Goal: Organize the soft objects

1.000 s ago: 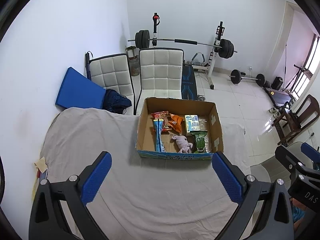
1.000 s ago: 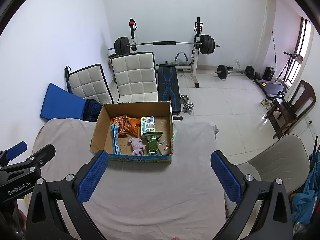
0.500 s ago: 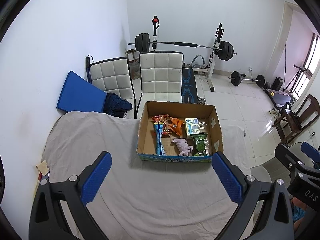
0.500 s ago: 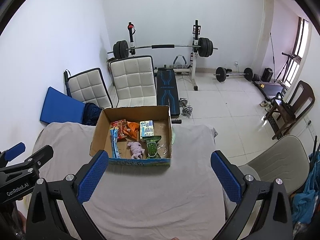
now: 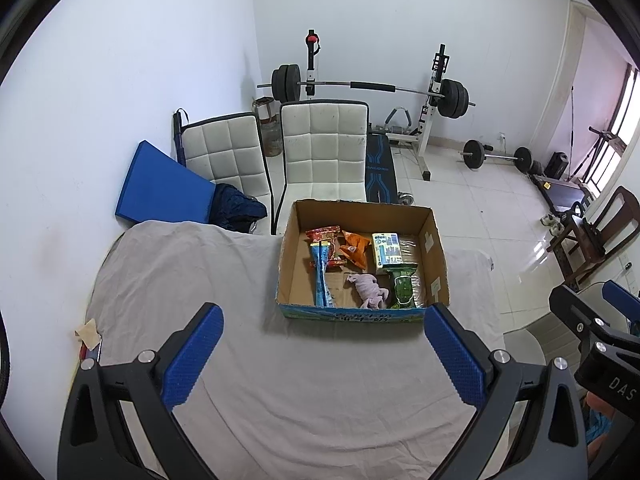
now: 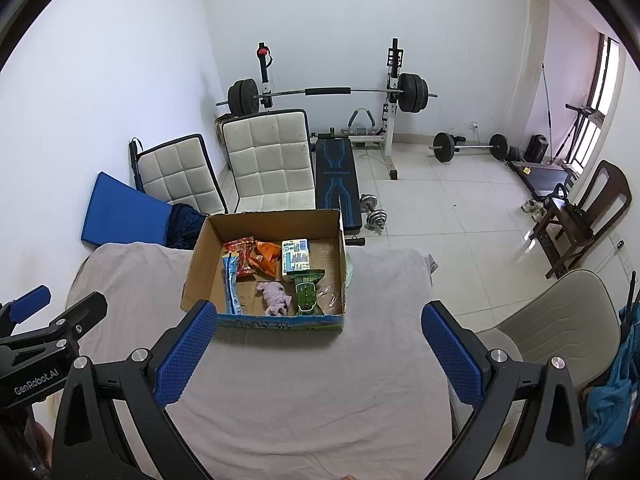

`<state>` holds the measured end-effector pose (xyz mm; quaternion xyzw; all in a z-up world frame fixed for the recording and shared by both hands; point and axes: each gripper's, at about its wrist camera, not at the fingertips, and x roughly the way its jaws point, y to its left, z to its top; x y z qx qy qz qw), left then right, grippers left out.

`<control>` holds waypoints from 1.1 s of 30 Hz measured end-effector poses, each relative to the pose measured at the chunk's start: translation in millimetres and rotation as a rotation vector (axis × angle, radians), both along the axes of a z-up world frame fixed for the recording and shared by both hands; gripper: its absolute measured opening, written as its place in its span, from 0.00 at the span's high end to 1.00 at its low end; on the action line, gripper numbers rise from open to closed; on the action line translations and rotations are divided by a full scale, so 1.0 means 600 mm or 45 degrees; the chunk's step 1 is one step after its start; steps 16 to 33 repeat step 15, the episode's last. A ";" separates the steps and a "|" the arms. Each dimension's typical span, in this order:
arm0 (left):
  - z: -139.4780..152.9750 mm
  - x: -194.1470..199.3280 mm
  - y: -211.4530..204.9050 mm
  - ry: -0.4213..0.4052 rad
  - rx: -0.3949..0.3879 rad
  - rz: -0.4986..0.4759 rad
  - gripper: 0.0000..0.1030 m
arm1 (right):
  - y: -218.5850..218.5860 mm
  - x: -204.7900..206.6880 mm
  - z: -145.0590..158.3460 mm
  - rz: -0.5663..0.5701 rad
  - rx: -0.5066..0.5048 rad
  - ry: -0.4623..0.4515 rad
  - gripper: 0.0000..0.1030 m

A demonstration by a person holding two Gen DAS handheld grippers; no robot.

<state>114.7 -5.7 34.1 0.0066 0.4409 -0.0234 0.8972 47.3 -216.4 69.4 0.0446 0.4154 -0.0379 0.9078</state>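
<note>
An open cardboard box (image 5: 436, 264) (image 6: 200, 256) rests at the far side of a table covered in grey cloth (image 5: 304, 392) (image 6: 312, 392). Inside lie a pink soft toy (image 5: 369, 288) (image 6: 274, 295), a long blue packet (image 5: 321, 276) (image 6: 231, 280), red and orange snack bags (image 5: 352, 248) (image 6: 256, 258), a white-and-blue carton (image 5: 386, 249) (image 6: 295, 258) and a green pouch (image 5: 402, 286) (image 6: 306, 292). My left gripper (image 5: 322, 354) and my right gripper (image 6: 316, 350) both hover open and empty over the cloth, short of the box.
Two white padded chairs (image 5: 324, 152) and a blue mat (image 5: 160, 188) stand behind the table by the left wall. A barbell rack (image 5: 368, 88), a weight bench and dumbbells fill the tiled floor beyond. A beige chair (image 6: 560, 320) sits at the table's right.
Both grippers have drawn back and risen slightly, so the box appears lower and a little smaller in both views. Nothing was grasped or released.
</note>
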 end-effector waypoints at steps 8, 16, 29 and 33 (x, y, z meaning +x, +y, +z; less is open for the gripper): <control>-0.002 -0.002 0.002 -0.003 0.003 0.000 0.00 | 0.003 0.001 0.000 0.002 -0.008 -0.003 0.00; 0.000 -0.006 0.004 -0.012 -0.001 0.003 0.00 | 0.006 0.000 0.006 0.006 -0.016 -0.007 0.00; 0.000 -0.006 0.004 -0.012 -0.001 0.003 0.00 | 0.006 0.000 0.006 0.006 -0.016 -0.007 0.00; 0.000 -0.006 0.004 -0.012 -0.001 0.003 0.00 | 0.006 0.000 0.006 0.006 -0.016 -0.007 0.00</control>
